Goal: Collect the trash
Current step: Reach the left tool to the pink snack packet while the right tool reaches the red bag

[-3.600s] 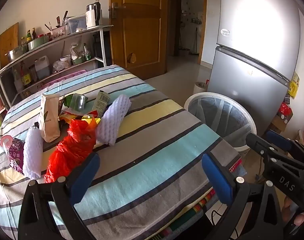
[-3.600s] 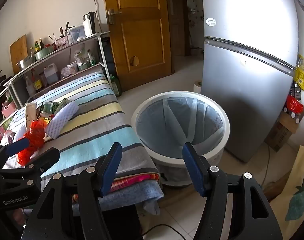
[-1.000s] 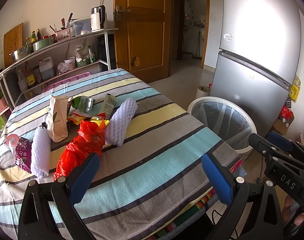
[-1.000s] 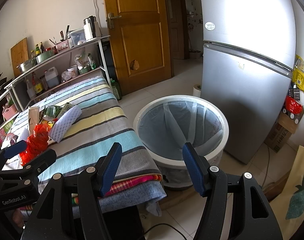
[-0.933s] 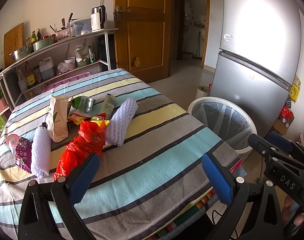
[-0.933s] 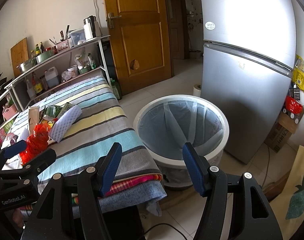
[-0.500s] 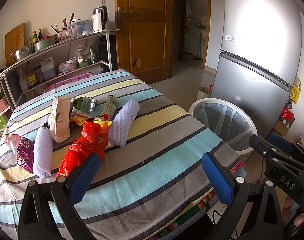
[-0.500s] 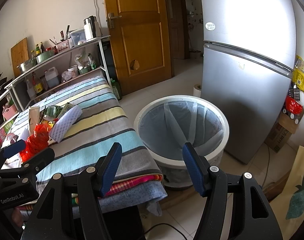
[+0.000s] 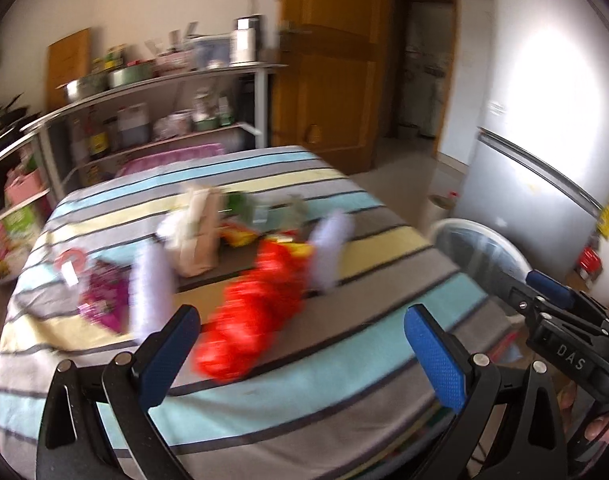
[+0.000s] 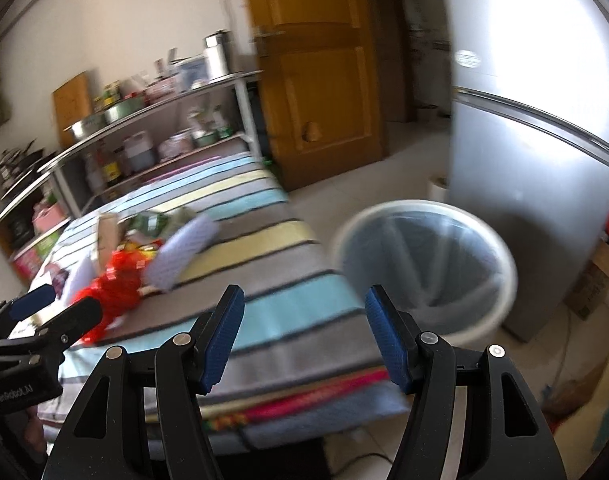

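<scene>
**Approach to the trash begun**

Both views have swung toward the worktop (image 9: 344, 380) since half a second ago, blurring. Left gripper (image 9: 300, 354) and right gripper (image 10: 304, 336) gape wide, empty. Red bag (image 9: 256, 316) lies ahead; bin (image 10: 428, 268) stands beside, awaiting trash.

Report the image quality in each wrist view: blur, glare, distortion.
Left wrist view: motion blur smears the red bag and other trash on the table; the left gripper stays sharp; glare washes out the fridge. Right wrist view: similar blur on the bin, the right gripper crisp. Both show fisheye bending and dark corners.
</scene>
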`<state>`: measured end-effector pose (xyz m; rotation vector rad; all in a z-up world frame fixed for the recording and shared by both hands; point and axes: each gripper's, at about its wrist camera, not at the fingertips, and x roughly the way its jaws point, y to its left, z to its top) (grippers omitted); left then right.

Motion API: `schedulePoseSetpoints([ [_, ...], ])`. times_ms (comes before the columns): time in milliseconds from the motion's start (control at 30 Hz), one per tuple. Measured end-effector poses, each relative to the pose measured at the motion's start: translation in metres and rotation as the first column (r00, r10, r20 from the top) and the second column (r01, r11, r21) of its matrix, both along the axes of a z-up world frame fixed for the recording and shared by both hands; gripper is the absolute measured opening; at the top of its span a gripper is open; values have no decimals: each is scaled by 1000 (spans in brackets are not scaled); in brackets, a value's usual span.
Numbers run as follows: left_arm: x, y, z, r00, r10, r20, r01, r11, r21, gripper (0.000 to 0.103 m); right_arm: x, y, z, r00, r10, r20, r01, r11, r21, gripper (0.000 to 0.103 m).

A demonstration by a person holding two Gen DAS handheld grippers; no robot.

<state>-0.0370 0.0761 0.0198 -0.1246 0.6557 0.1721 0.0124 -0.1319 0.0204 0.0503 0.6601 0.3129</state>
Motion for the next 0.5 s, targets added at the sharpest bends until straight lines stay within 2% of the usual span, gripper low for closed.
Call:
schedulePoseSetpoints([
  [233,-24,70,-4,983,185,-16,-185,983,4,103,12,67,-4,986,166,-29,-165,986,27,64],
  [433,-35,117,-12,960,278,-42,-279,960,-11,103,19,110,-10,958,277,-72,-272,959,74,64],
  [500,-37,133,-15,954,298,-48,-300,953,-49,103,22,123,-13,941,327,-88,-317,942,111,64],
])
